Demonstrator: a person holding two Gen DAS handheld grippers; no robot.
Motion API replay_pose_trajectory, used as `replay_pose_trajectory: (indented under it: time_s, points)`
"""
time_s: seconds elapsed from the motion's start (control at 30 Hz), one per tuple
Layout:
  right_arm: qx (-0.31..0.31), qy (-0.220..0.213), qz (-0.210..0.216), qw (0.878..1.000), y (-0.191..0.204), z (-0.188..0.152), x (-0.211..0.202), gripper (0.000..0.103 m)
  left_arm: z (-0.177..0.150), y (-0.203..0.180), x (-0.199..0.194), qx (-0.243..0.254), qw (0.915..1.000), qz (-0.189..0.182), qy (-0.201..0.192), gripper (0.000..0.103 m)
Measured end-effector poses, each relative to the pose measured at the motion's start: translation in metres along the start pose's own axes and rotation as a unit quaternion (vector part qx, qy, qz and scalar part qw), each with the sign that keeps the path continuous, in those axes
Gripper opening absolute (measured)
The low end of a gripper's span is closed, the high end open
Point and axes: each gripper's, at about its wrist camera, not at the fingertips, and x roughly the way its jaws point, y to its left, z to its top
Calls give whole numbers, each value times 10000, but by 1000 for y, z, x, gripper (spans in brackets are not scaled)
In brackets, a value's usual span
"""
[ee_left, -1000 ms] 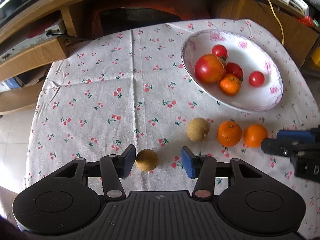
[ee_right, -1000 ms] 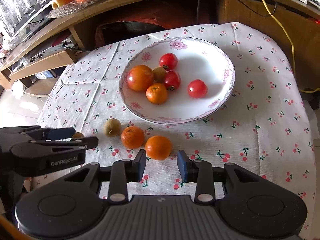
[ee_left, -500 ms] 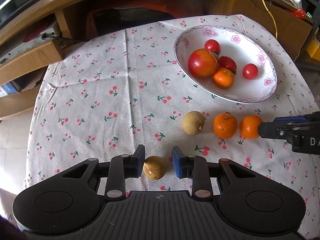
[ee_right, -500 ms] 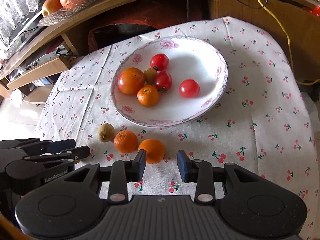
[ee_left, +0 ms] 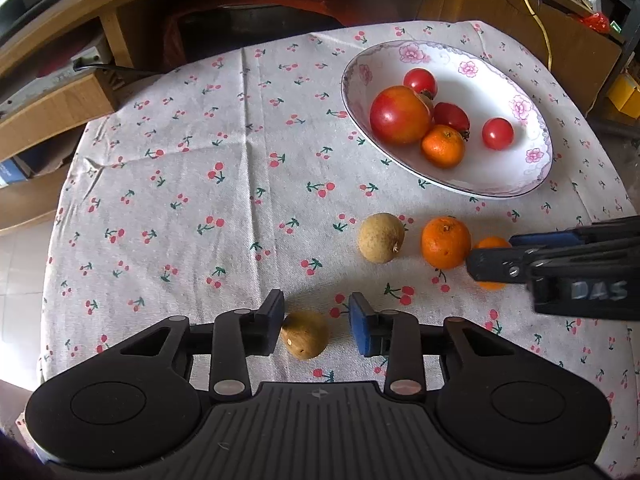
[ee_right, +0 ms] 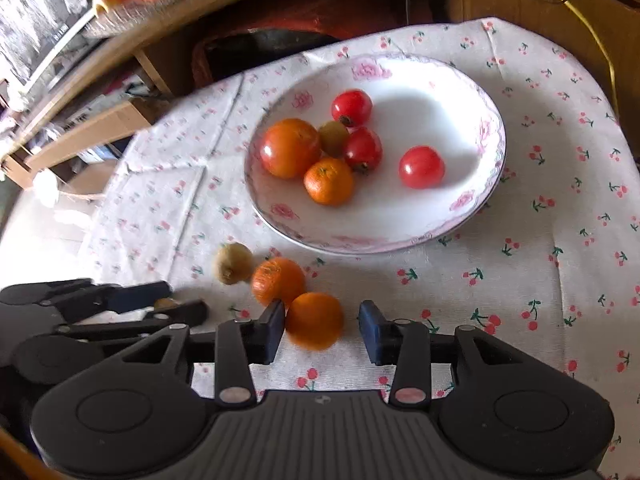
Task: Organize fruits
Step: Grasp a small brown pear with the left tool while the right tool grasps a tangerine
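My blue-padded left gripper [ee_left: 316,322] frames a tan-brown round fruit [ee_left: 305,334]; my right gripper [ee_right: 322,326] frames a bright orange tangerine [ee_right: 315,320]. Beyond them the white oval bowl with pink flowers [ee_left: 536,156] sits on the white, red-cherry-printed tablecloth [ee_left: 192,184].

We see a table under a cherry-print tablecloth [ee_left: 240,184], its cloth creased near the left edge. Toward the far right corner the cloth carries a flowered white bowl [ee_left: 532,156]. Nearer the front edge four fruits lie straight on it: two brown longans [ee_left: 380,238] [ee_left: 305,334] and two oranges [ee_left: 445,242] [ee_right: 315,320].
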Motion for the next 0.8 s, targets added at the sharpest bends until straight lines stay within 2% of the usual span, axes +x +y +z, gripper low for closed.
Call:
replay_pose_trajectory:
  time_s: [0.07, 0.1, 0.4, 0.57, 0.7, 0.8]
  points:
    - [-91, -12, 5, 10000, 3, 1, 0, 37, 0, 0, 0, 31, 10000, -6, -3, 43]
    - [-138, 6, -7, 9999, 4, 1, 0, 31, 0, 0, -1, 39, 10000, -14, -7, 43]
    - [-527, -142, -202, 9983, 10, -20, -23, 31, -6, -13, -14, 292, 9994, -145, -100, 39]
    - [-448, -209, -194, 9986, 3, -35, -37, 31, -14, -19, -21, 255, 9992, -272, -130, 39]
    - [-428, -123, -247, 9987, -2, -45, -30, 31, -22, -22, -10, 252, 9995, -179, 80, 40]
    - [-419, -100, -231, 9988, -1, -44, -32, 31, -25, -27, -13, 329, 9993, -184, 37, 43]
